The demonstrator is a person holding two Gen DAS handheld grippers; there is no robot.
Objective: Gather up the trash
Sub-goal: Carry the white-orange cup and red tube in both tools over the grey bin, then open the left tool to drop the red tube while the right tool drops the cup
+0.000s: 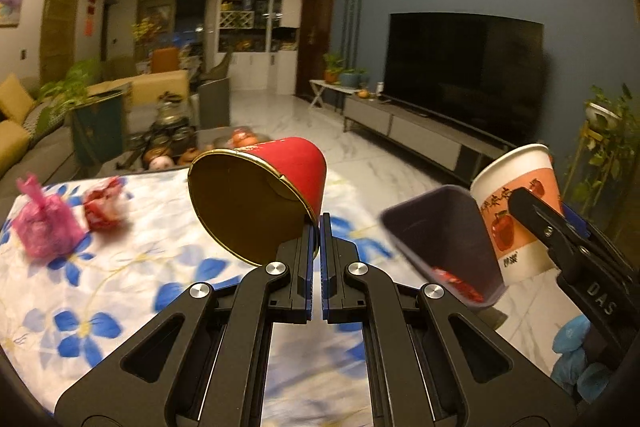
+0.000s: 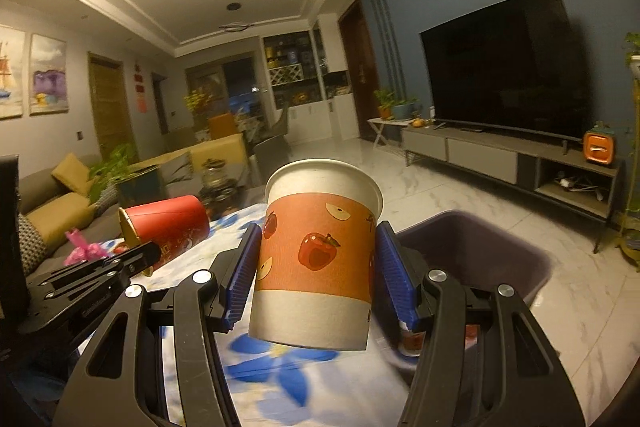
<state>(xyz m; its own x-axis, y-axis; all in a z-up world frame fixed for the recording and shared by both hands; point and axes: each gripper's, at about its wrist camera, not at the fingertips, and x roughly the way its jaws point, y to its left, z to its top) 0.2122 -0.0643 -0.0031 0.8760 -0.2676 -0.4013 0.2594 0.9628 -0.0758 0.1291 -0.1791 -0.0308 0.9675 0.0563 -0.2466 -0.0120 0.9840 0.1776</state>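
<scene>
My left gripper is shut on the rim of a red paper cup with a gold inside, held tilted above the flowered tablecloth. The same red cup shows at the left in the right wrist view. My right gripper is shut on a white paper cup with an orange apple band, held upright; that cup hangs beside the purple bin in the left wrist view. The bin stands past the table's right edge with a red wrapper inside.
A pink plastic bag and a crumpled red-and-white wrapper lie at the table's far left. A tea tray with pots stands beyond the table. A sofa runs along the left, a TV cabinet along the right wall.
</scene>
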